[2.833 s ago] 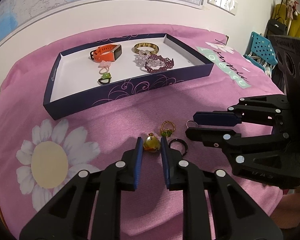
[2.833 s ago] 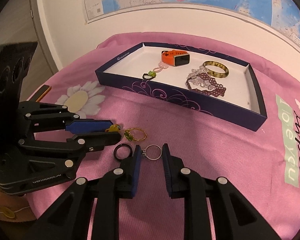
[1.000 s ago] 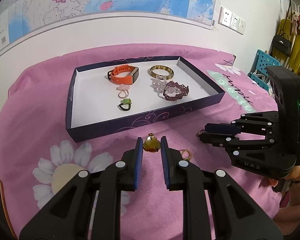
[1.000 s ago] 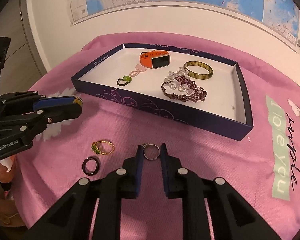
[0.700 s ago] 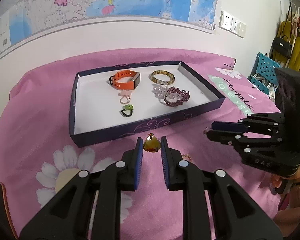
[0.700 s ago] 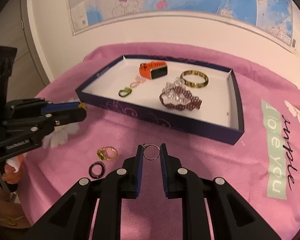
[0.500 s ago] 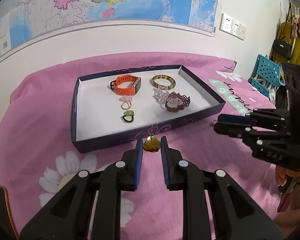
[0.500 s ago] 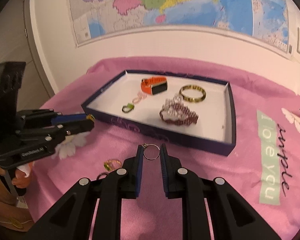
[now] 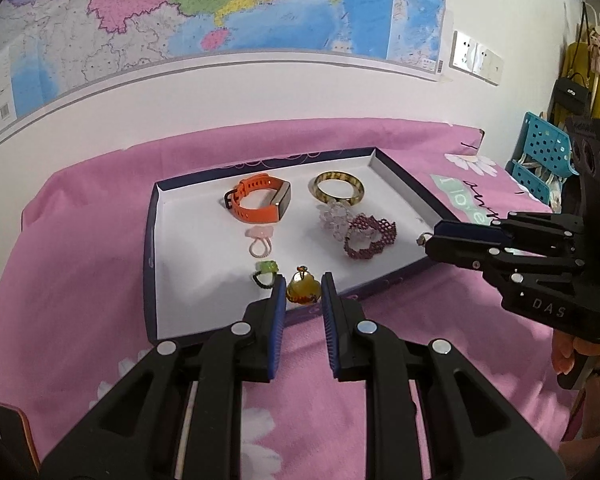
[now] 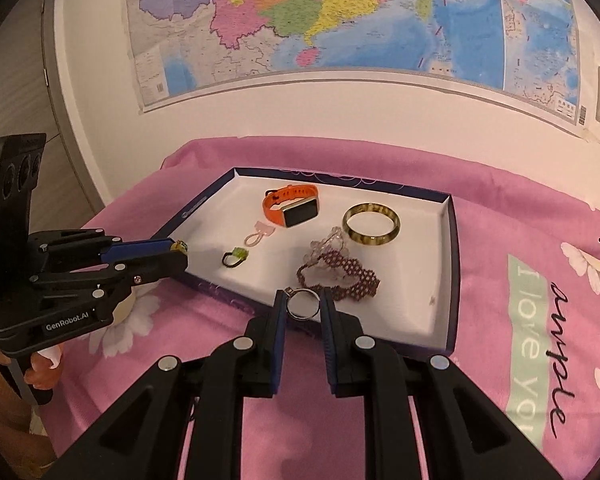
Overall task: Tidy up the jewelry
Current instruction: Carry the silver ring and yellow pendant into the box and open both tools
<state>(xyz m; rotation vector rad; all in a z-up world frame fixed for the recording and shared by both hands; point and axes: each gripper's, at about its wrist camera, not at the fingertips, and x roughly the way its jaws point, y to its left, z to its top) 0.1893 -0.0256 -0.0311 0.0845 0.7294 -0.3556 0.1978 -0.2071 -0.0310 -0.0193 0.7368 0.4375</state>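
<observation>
- Left wrist view: left gripper (image 9: 303,294) clamped on an amber pendant (image 9: 302,289), held over the near wall of the navy tray (image 9: 150,240). Pendant's loop end points up and away, long axis running along the fingers.
- Only this view shows the pendant's full shape; in the right wrist view it is just a yellow speck at the left gripper's tips.
- Tray holds, left to right: green ring (image 9: 265,274), pink ring (image 9: 260,242), orange watch (image 9: 258,202), bangle (image 9: 339,192), maroon beaded bracelet (image 9: 370,237).
- Right wrist view: right gripper (image 10: 303,305) clamped on a thin silver ring (image 10: 303,304), over the tray's near wall beside the bracelet. Ring faces the camera, its setting at the upper left by the left pad.
- In the left wrist view that ring shows only as a small speck at the right gripper's tips.
</observation>
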